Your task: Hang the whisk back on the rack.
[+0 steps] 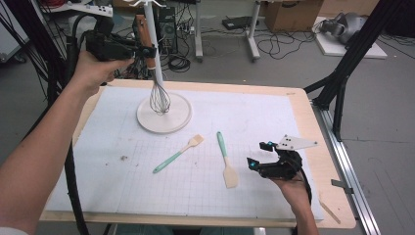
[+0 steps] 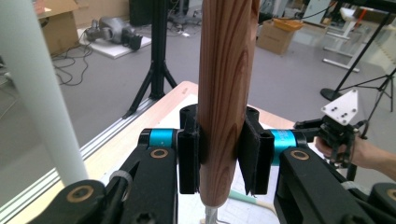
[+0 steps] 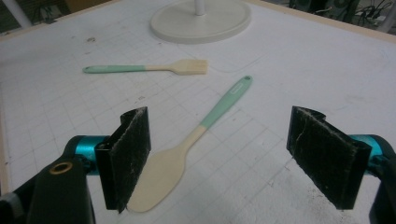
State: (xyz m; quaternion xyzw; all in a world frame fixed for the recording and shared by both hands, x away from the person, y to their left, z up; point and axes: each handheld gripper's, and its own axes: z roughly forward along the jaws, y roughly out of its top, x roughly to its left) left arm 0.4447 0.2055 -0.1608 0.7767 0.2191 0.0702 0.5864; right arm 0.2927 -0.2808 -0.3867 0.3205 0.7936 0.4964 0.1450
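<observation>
1. Starting at the upper left of the high view, I see my left gripper raised above the table, clamped on the wooden handle of the whisk — the wire head hangs down beside the white pole of the stand, just above its round base.
2. In the left gripper view the handle stands upright at centre frame, squeezed between both black pads, the jaws closed tight against the wood; the white pole rises at the left edge.
3. Moving right along the high view, a pastry brush with a mint-green handle lies slanted on the gridded mat near centre frame.
4. Just right of it lies a spatula, green handle toward the top of the frame, pale blade toward the bottom — apart from the brush.
5. At lower right, my right gripper rests low over the mat, jaws spread wide and holding nothing. In the right gripper view the spatula blade lies just beside the left pad.
</observation>
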